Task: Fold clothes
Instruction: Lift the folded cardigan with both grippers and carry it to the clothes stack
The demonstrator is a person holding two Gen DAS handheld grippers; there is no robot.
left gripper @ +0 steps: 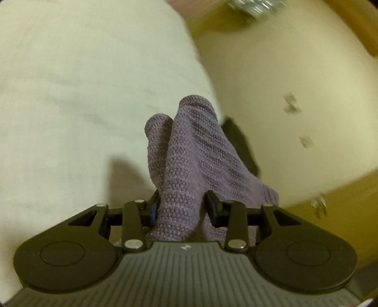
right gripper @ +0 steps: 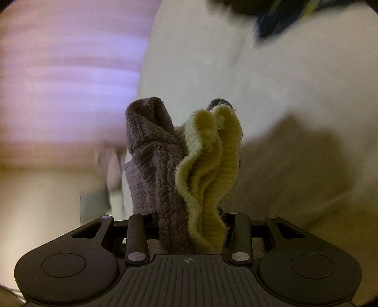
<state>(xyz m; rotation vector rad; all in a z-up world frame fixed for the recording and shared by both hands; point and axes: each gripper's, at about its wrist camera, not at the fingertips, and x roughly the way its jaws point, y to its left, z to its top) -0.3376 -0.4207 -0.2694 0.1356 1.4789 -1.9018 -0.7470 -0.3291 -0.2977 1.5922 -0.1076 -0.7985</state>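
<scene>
- Purple knit cloth is bunched between the left gripper jaws, which are closed on it; it rises forward, away from the tool.
- Right gripper likewise clamps a knit bunch with a yellow ribbed hem.
- Both held ends hang over the pale sheet; how the fabric runs between the grippers cannot be told, so neither hand reads as nearer.

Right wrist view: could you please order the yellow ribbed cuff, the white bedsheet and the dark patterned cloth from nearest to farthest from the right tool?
1. Yellow ribbed cuff, clamped in the right tool.
2. White bedsheet, beyond, right.
3. Dark patterned cloth, top right.
</scene>
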